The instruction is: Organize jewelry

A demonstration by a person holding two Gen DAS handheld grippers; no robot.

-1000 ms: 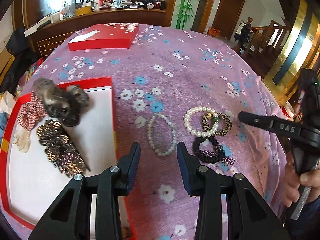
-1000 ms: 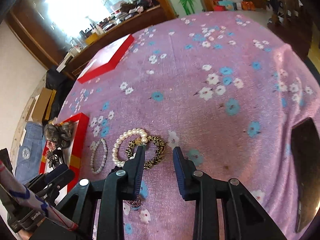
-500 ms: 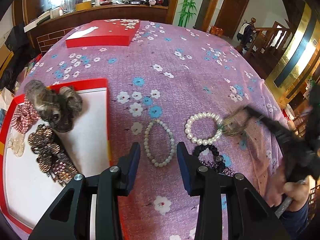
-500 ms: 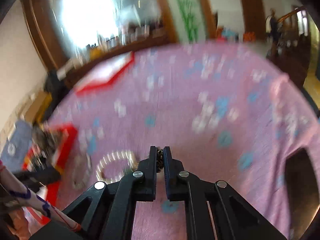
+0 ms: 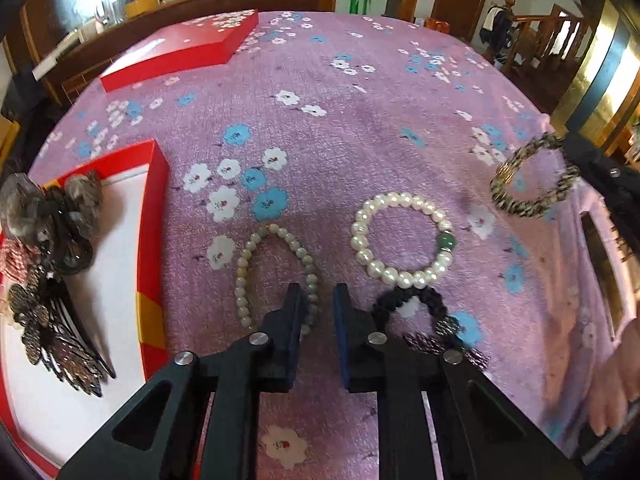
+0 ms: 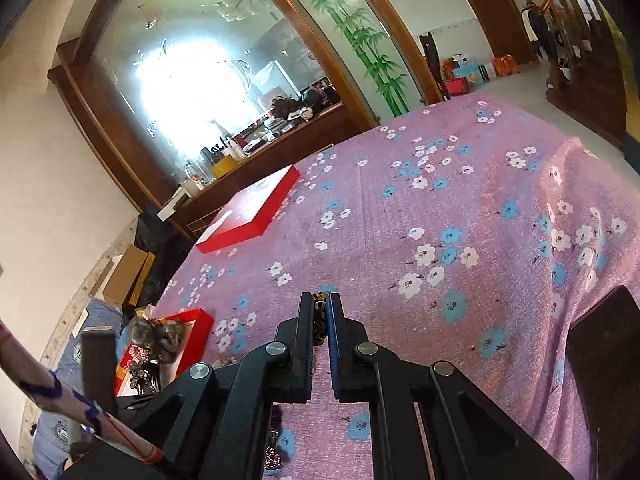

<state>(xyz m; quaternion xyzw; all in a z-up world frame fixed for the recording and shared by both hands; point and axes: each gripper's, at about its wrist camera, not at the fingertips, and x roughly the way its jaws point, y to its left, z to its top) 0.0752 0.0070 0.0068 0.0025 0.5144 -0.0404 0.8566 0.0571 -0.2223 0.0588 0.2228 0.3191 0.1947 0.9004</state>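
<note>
Above purple cloth, leopard-patterned bracelet [image 5: 534, 176] clamped in right gripper [image 6: 320, 320], left gripper [image 5: 318, 300] closing

We see only a sliver of the leopard-print bracelet [image 6: 319, 320] between the right gripper's [image 6: 320, 305] jaws; the left view shows it blurred. The left gripper [image 5: 319, 294] covers the near arc of the pale bead bracelet [image 5: 243, 276], perhaps touching it. The red tray [image 5: 154, 216] runs off the frame's left edge.
</note>
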